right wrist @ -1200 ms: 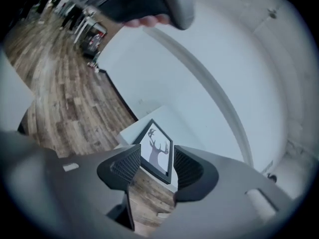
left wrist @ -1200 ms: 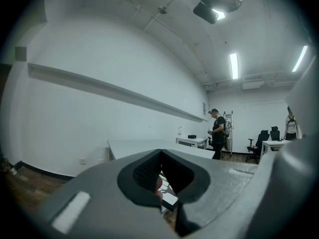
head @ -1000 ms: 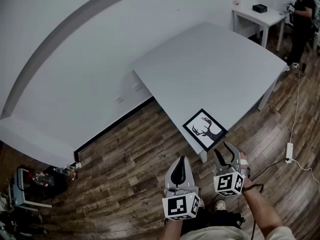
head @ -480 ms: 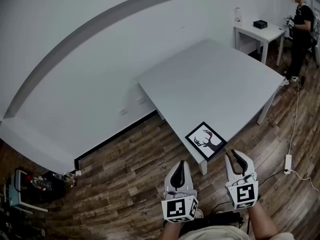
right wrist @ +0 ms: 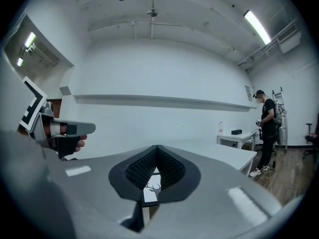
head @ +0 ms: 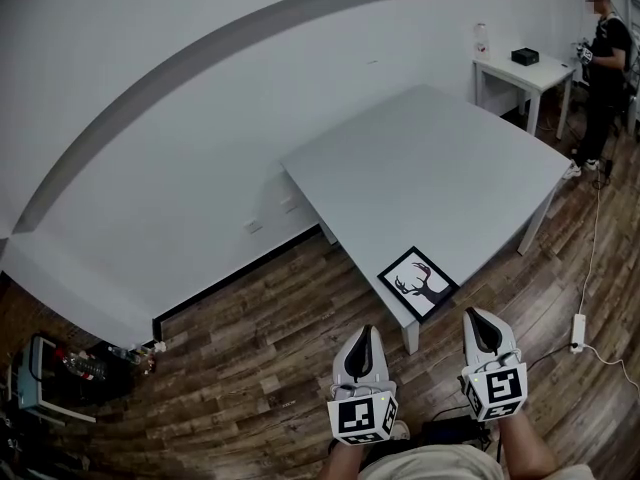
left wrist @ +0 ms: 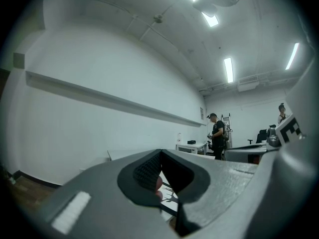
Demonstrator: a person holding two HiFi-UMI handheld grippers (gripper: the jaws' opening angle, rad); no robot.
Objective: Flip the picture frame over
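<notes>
Both closed on nothing: left tongs (head: 364,334); right tongs (head: 474,316); better to open one, catch the picture frame (head: 419,282) at the desk (head: 430,158) edge, and tip it gently.

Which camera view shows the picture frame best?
The head view: the whole picture frame lies print-up at the near corner of the table. Both gripper views catch only a sliver through their jaws' gap.

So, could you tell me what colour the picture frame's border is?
The picture frame has a black border; the head view shows it best.
</notes>
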